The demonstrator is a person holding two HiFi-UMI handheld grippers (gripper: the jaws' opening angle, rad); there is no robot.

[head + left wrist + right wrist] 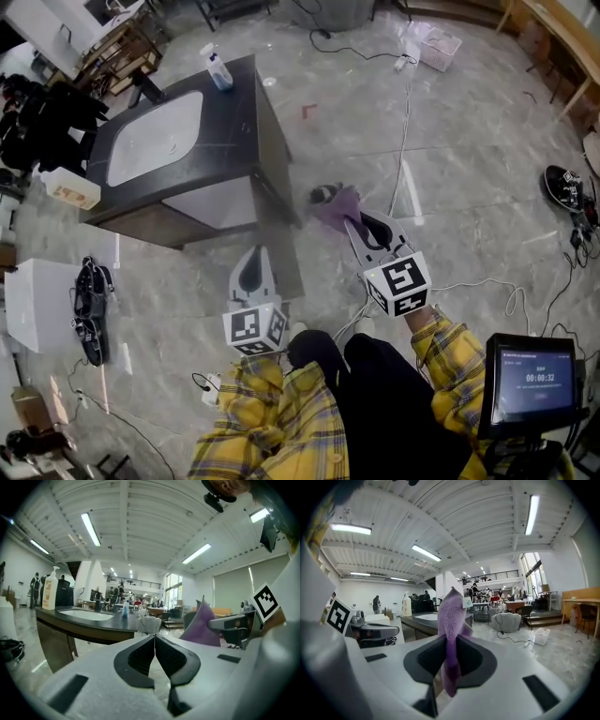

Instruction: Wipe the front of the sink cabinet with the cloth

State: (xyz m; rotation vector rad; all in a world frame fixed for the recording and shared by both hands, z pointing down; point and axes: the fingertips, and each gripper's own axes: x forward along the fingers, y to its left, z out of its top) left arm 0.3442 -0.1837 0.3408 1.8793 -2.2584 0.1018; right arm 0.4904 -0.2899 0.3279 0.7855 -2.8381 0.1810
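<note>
Head view, lower edge of the frame: two yellow plaid sleeves reach upward from the person's dark lap, and a small screen sits at the lower right. Just above the sleeves, left of centre, the left tool is held over the grey floor. In the left gripper view its two dark pads meet in a thin line with nothing between them. To its right and a little higher in the frame, the right tool is clamped on the purple cloth. In the right gripper view the cloth stands up above the pads and a short tail hangs below them (a small white tag shows near its top). The cloth sits just right of the near corner of the sink cabinet, with a strip of floor showing between them, so it is not on the cabinet front. The cabinet fills the upper left of the frame, a dark counter holding a white basin. A blue-tinted bottle stands at the counter's far edge and a white bottle at its left end. Cables trail across the floor beyond, toward the top of the frame.
</note>
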